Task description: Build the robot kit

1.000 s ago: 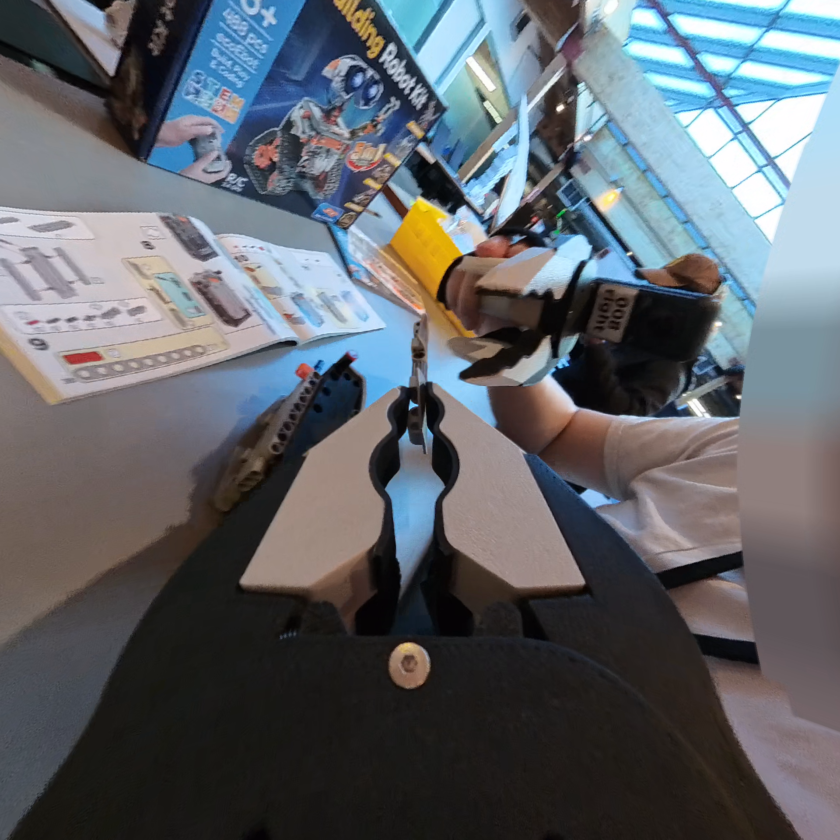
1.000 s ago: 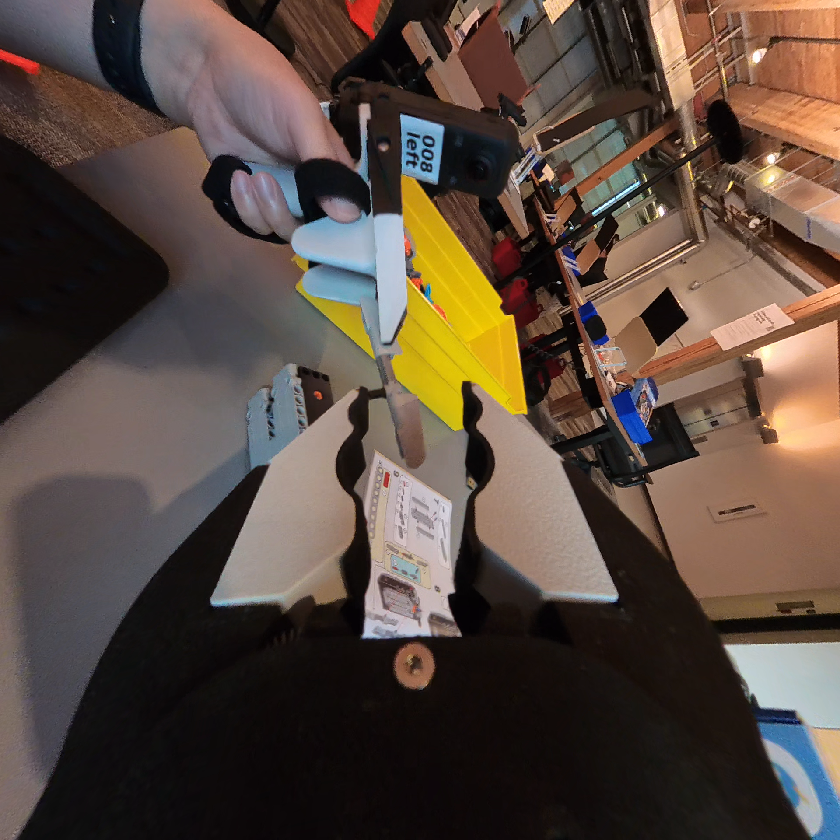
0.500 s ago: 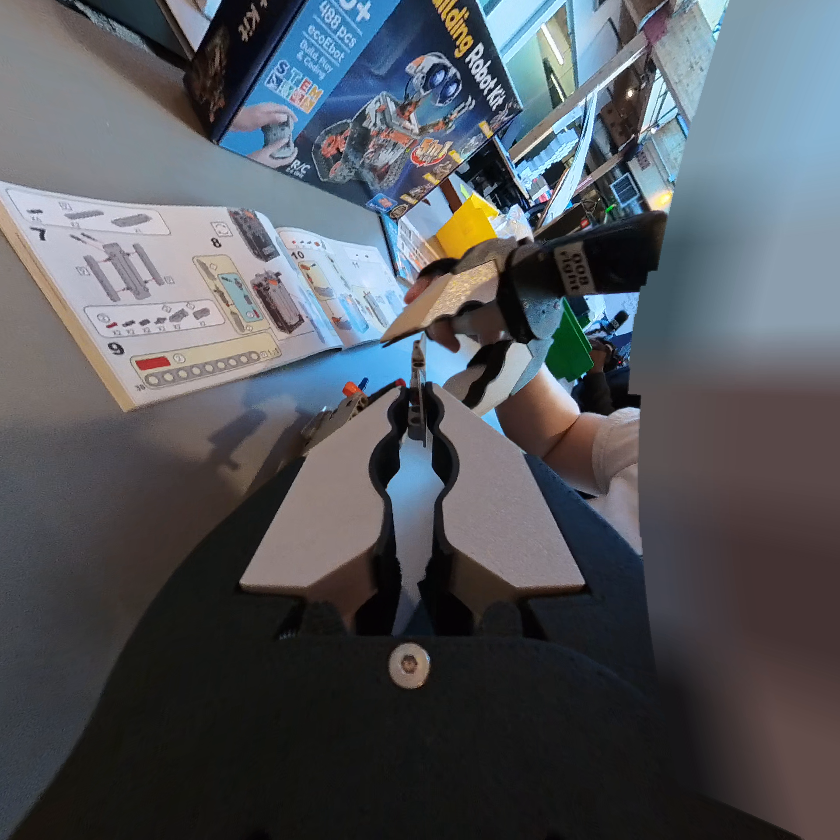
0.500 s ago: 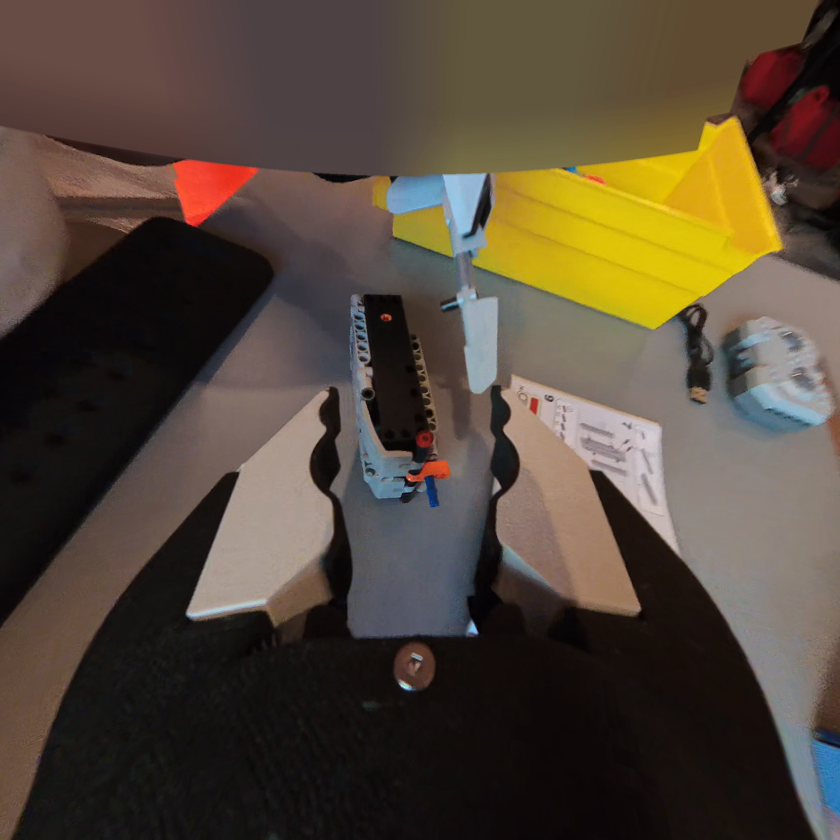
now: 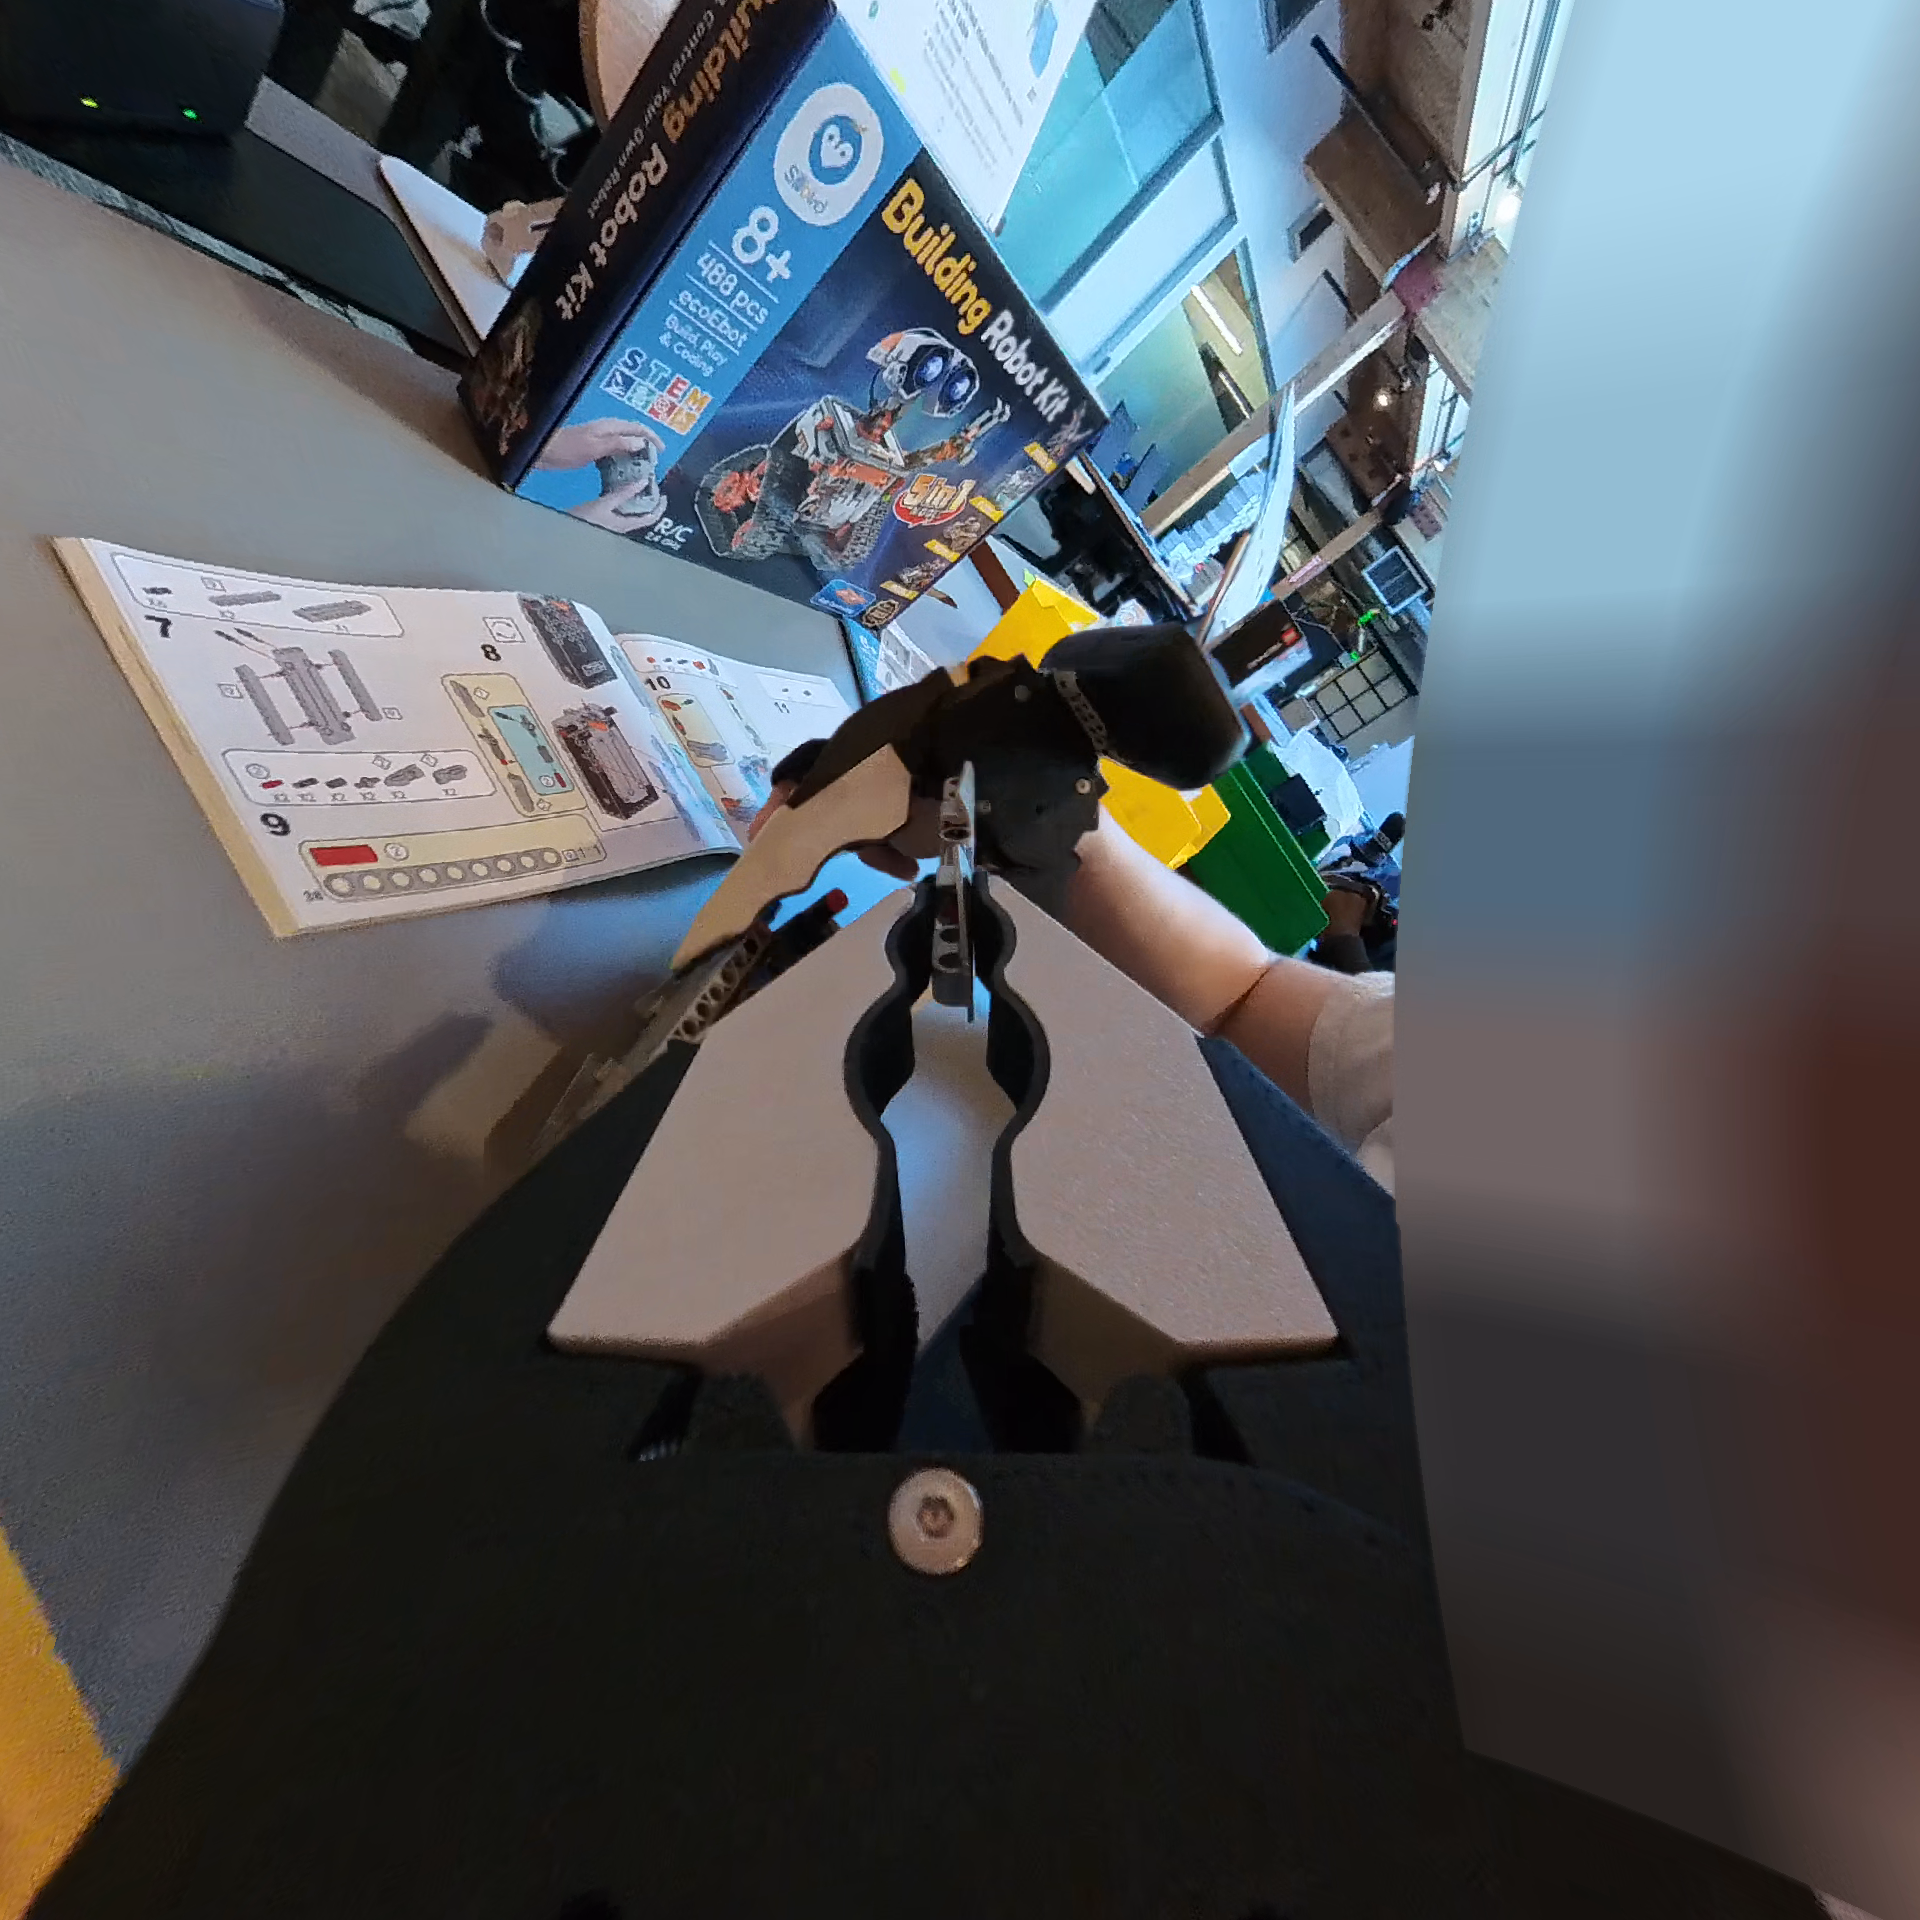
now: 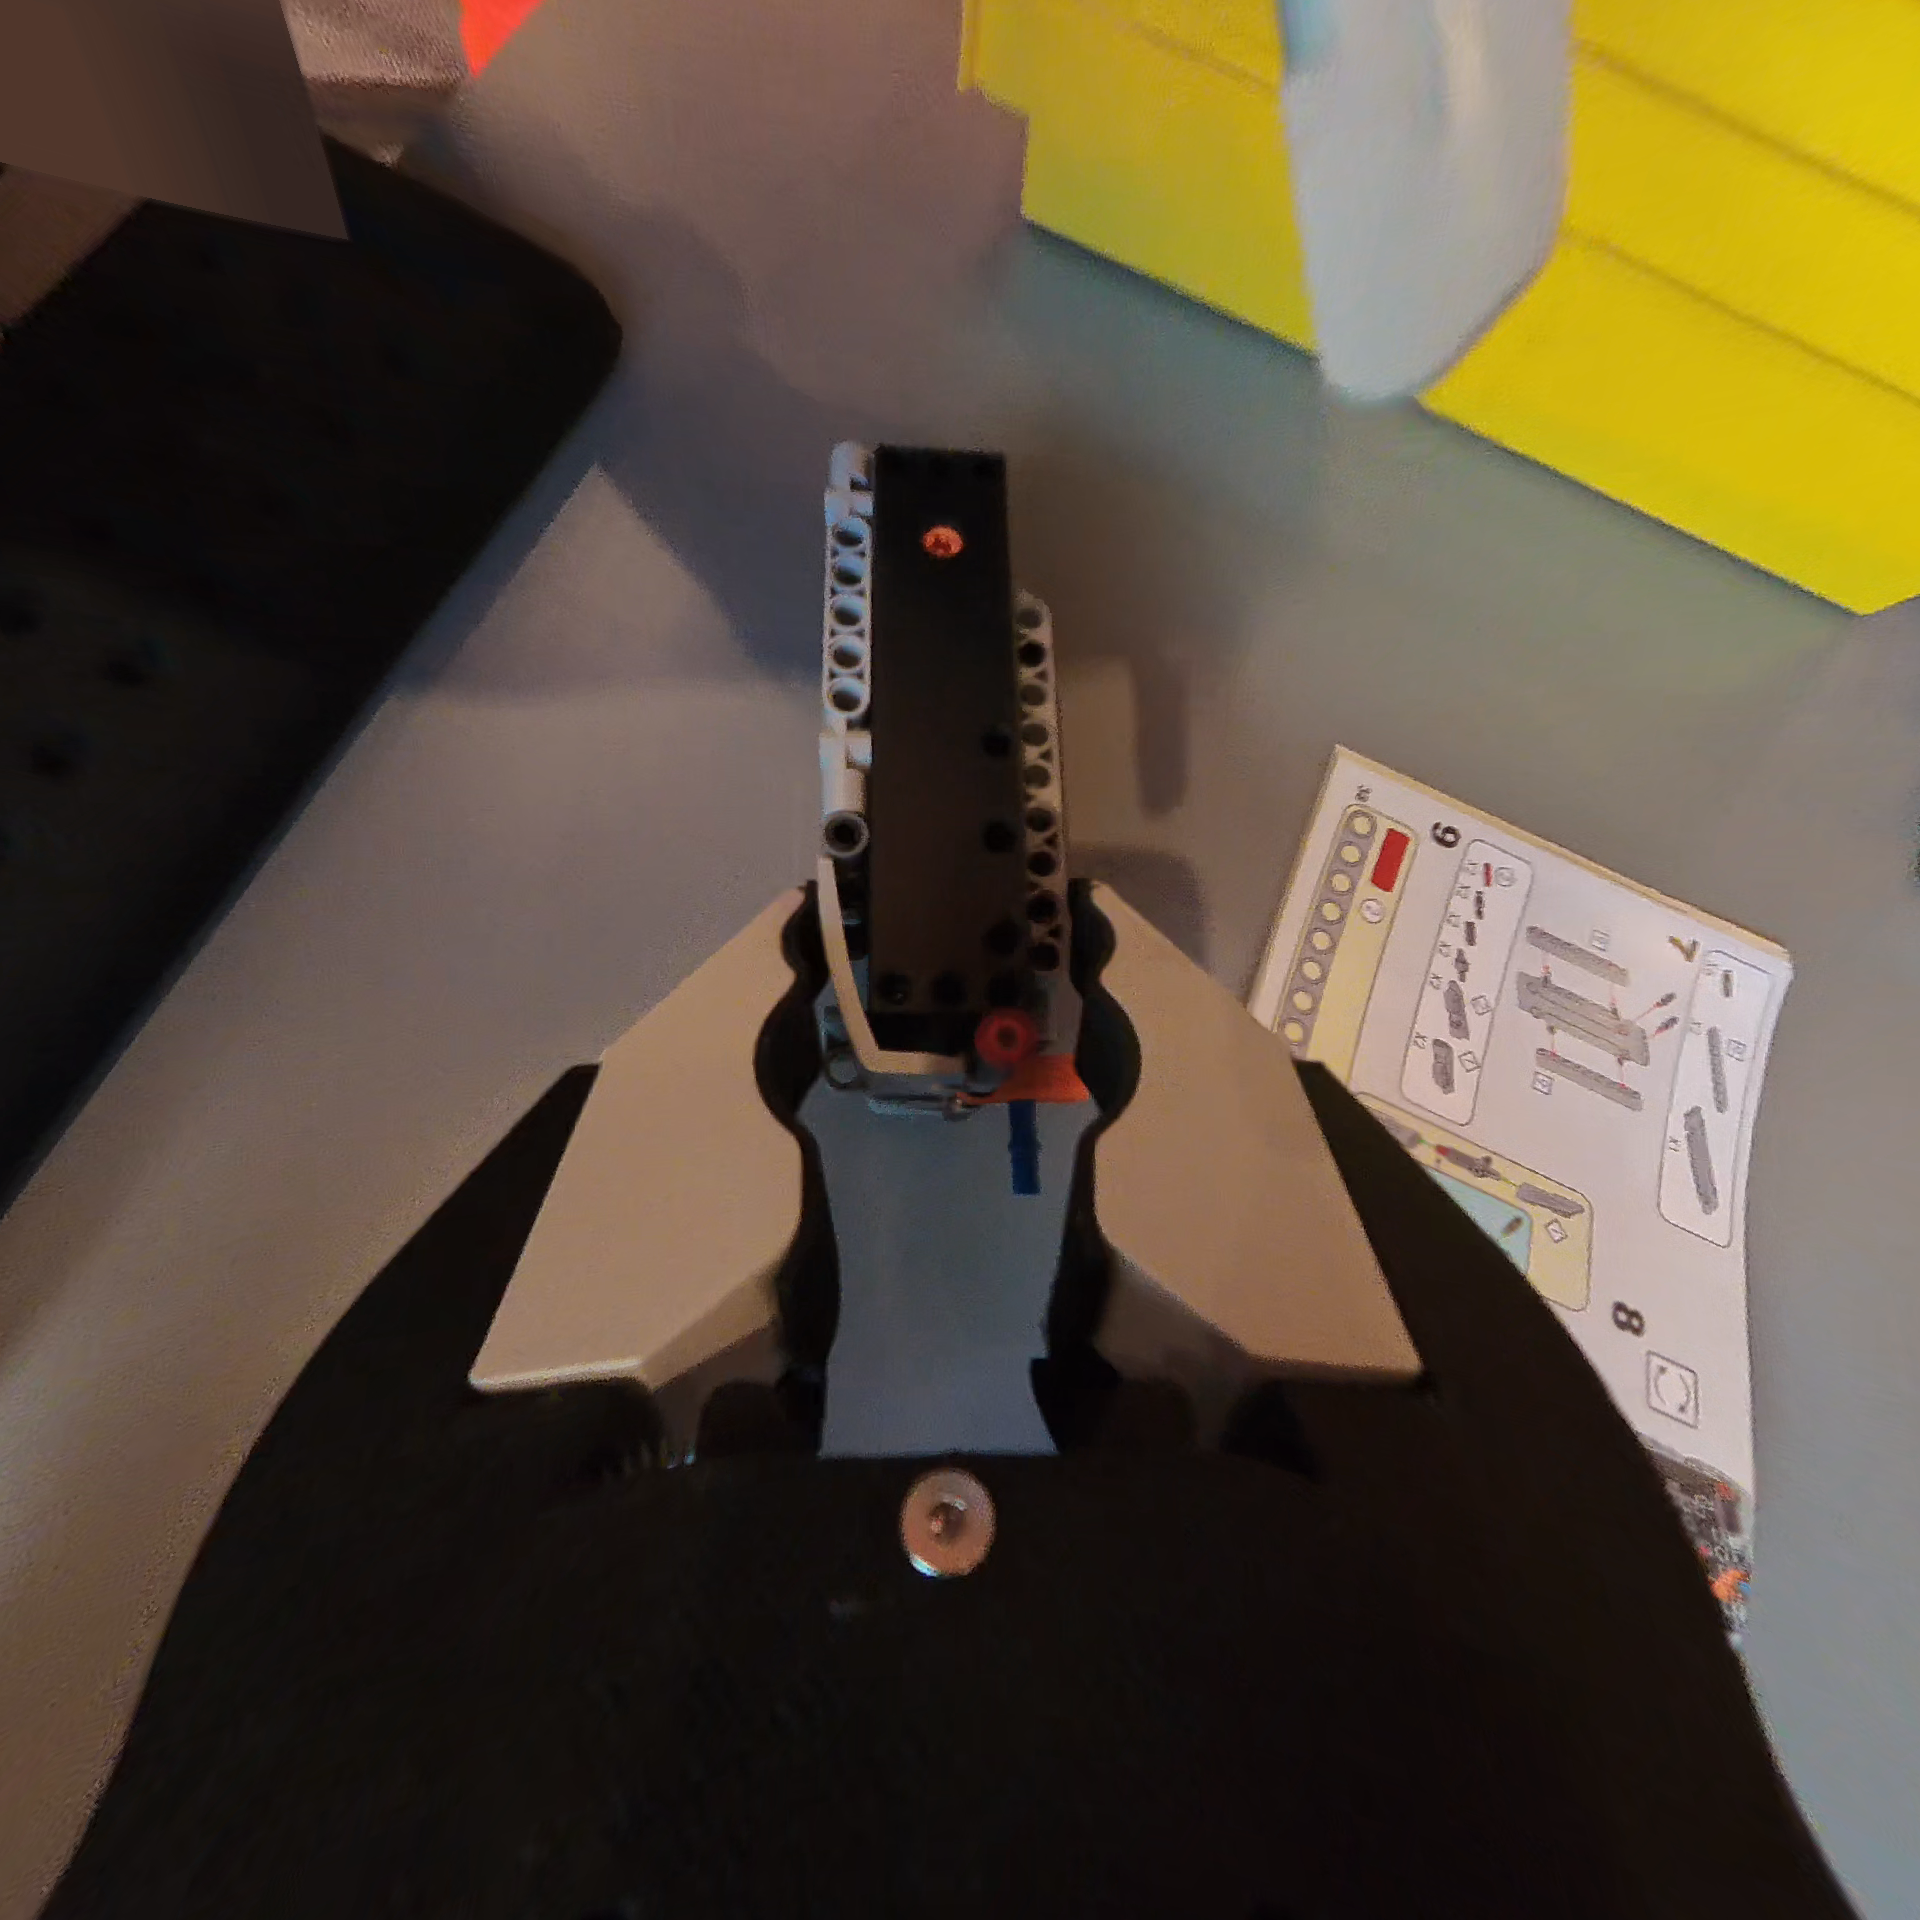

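My left gripper (image 5: 951, 914) is shut on a small grey beam with holes (image 5: 948, 940) and holds it above the grey table. My right gripper (image 6: 945, 914) has its jaws against both sides of the near end of a black and grey brick assembly (image 6: 940, 727), which lies on the table with red, orange and blue pins at that end. In the left wrist view the assembly (image 5: 717, 987) lies just left of my left fingertips. One pale finger (image 5: 821, 831) of the right gripper lies over it. A blurred pale shape (image 6: 1423, 208), the left gripper, hangs at the right wrist view's top right.
An open instruction booklet (image 5: 416, 748) lies left of the assembly and also shows in the right wrist view (image 6: 1538, 1039). A blue kit box (image 5: 790, 395) stands behind it. A yellow bin (image 6: 1714, 312) and a green bin (image 5: 1257, 873) stand beyond. A black mat (image 6: 260, 468) lies at the left. The left gripper's tips are roughly 15 cm from the right gripper's.
My right gripper swung down over the assembly, moved forward and narrowed its jaws onto its near end. My left gripper kept the grey beam and drew closer to the right one.
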